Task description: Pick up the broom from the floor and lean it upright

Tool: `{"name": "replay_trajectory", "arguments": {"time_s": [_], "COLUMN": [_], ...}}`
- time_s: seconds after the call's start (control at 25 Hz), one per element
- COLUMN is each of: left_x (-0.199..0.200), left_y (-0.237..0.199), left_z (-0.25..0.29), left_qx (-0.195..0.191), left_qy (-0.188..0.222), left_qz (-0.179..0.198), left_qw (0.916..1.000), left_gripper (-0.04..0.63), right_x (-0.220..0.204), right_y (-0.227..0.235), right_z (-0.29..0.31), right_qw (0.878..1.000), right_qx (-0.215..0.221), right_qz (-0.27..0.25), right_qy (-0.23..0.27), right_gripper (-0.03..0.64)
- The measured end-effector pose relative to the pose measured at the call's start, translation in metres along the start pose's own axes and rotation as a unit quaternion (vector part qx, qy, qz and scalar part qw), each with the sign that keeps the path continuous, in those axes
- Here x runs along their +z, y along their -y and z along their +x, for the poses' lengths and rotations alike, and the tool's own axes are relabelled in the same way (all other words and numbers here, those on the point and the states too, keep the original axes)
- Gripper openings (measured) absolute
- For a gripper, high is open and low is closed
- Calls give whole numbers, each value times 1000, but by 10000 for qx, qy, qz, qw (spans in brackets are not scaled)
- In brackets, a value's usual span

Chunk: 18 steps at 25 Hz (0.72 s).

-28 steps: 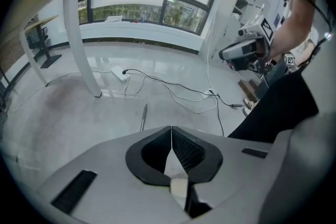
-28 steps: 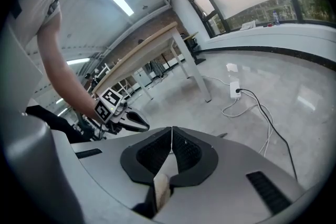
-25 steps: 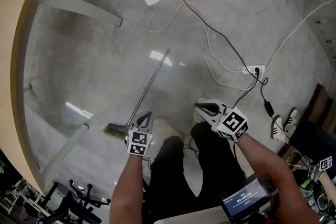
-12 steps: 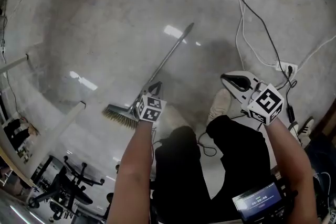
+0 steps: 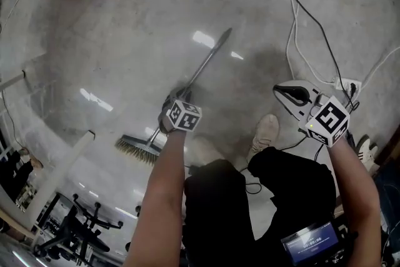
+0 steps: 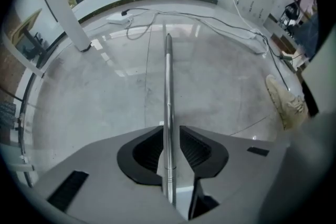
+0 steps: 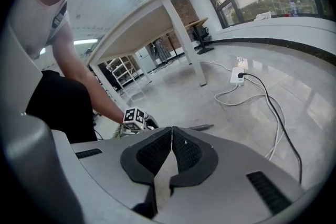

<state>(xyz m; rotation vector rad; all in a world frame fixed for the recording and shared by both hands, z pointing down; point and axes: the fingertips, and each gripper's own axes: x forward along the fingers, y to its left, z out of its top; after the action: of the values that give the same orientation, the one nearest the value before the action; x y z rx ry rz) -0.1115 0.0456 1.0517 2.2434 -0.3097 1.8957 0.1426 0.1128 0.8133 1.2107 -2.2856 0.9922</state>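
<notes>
The broom lies flat on the grey floor, its metal handle point(image 5: 207, 64) running up and to the right from the bristle head point(image 5: 136, 150). My left gripper point(image 5: 177, 99) points straight down over the lower handle. In the left gripper view the handle point(image 6: 168, 81) runs between the jaws of the left gripper point(image 6: 170, 131); they are opening, with a thin gap at the right pad. My right gripper point(image 5: 284, 92) hovers off to the right above the floor, shut with nothing in it. In the right gripper view the right gripper point(image 7: 171, 131) has its tips together, and the left gripper's cube point(image 7: 135, 117) shows beyond them.
White and black cables point(image 5: 294, 15) snake across the floor to a power strip point(image 5: 345, 83) at the right. My beige shoe point(image 5: 265, 132) stands beside the broom. A white table leg point(image 5: 62, 166) and office chairs point(image 5: 81, 234) are at the lower left.
My left gripper has dropped down from beside the bristle head onto the broom handle. The right gripper has sunk a little at the right. The broom has not moved.
</notes>
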Motion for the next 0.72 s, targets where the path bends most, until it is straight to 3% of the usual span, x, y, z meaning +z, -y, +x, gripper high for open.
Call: {"name": "replay_trajectory", "arguments": {"time_s": [0.2,0.32,0.52,0.72], "left_x": [-19,-19,-18,-8], "left_y": [-3,-3,9,25], "left_z": [26,26,9,-54], "left_qx": [-225,-321,-346,-290], "left_qy": [-672,-747,-568,-11], "left_qz": [32,-96,-67,58], "left_qw": [9975,9966,9978,9996], "left_gripper": [100,90,74,74], "right_x": [4,7,13,26], "right_y": [11,11,5,-29], "right_z": [-4,-8,-15,-27], "right_qw": [9999,9999,9998,9998], "right_qx": [-141,-127,-180,-98], "right_qz": [10,-43,39,177], "right_qy": [36,11,35,57], "right_gripper": [20,20,20,20]}}
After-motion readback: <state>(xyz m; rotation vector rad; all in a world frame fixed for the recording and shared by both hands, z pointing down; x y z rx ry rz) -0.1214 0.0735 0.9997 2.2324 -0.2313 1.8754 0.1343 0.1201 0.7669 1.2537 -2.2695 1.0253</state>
